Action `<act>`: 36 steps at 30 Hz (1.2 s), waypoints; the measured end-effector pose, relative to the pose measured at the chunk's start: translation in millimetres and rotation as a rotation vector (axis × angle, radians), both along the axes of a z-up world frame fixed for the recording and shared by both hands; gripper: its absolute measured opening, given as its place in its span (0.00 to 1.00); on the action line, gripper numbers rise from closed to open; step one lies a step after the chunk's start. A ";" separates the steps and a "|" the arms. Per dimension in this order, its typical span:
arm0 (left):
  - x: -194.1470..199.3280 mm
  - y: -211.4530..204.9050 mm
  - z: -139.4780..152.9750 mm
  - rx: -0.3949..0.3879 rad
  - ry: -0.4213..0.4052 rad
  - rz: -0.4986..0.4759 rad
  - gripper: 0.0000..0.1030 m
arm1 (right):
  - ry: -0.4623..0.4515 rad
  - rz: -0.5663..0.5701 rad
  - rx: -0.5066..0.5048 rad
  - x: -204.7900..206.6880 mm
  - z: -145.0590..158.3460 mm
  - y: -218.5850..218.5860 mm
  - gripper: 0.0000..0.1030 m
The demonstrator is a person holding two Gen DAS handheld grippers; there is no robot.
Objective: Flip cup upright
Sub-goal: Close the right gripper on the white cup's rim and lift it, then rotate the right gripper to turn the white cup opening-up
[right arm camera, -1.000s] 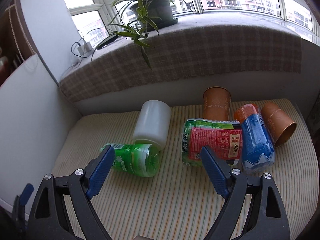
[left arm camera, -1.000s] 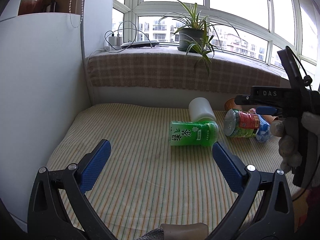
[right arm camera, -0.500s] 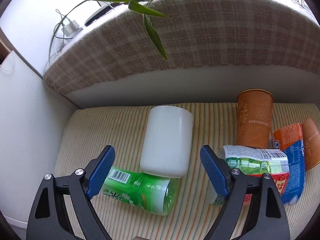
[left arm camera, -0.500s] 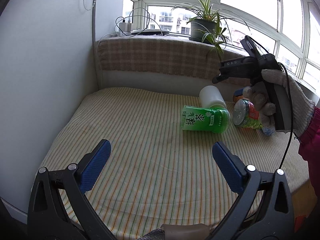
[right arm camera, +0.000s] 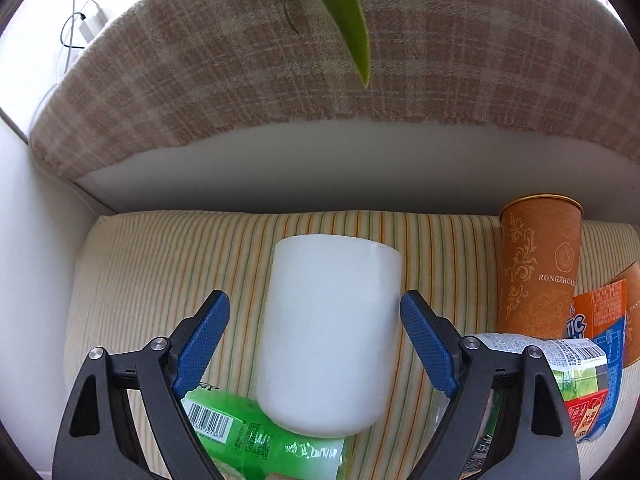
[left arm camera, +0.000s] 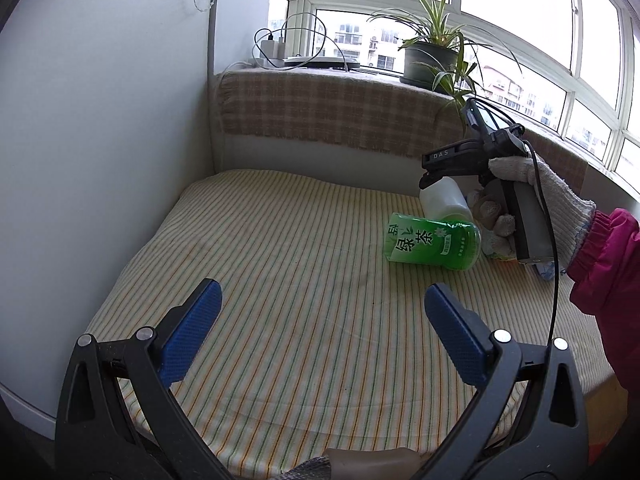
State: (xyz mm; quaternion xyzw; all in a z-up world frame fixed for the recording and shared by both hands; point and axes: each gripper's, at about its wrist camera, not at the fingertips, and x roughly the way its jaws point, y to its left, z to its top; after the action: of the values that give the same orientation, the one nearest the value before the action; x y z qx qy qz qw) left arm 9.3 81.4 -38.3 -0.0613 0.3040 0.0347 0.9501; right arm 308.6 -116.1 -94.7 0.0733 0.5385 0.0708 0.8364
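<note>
In the left wrist view the left gripper (left arm camera: pixel 322 334) hangs spread wide at lower centre, while in the right wrist view the right gripper (right arm camera: pixel 314 334), jaws parted, straddles the white cup (right arm camera: pixel 328 332) lying at frame centre, its near end resting against the green bottle (right arm camera: pixel 256 440) at the bottom.

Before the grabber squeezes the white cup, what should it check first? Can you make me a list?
1. Right gripper open: ok, the jaws stand wide.
2. White cup between the blue pads: ok, one pad on each side.
3. Pads touching the cup: not ok yet, a gap shows on the left; the right one looks close.
4. Cup free to lift: not ok, its near end rests on the green bottle.
5. Room beside it: ok, the orange cup stands apart.
6. Left gripper out of the way: ok, open over bare cushion.
</note>
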 end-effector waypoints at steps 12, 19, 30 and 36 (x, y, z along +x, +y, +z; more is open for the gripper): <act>4.3 2.0 -4.8 -0.009 0.017 0.002 1.00 | 0.021 0.042 -0.141 10.2 -26.7 33.6 0.81; 7.8 6.1 -6.8 -0.016 0.025 0.013 1.00 | 0.027 0.052 -0.149 15.0 -43.0 43.4 0.73; 8.0 3.5 -6.0 -0.013 0.025 0.009 1.00 | -0.102 0.092 -0.114 -7.4 11.9 24.7 0.72; 5.6 -1.2 -3.8 -0.008 0.016 0.008 1.00 | -0.199 0.111 -0.085 -30.7 45.2 12.7 0.71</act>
State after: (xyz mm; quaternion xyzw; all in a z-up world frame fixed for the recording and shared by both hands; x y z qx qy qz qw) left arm 14.9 80.2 -42.1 -0.0661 0.3116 0.0377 0.9472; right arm 278.0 -103.4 -49.5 0.0007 0.4585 0.1010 0.8829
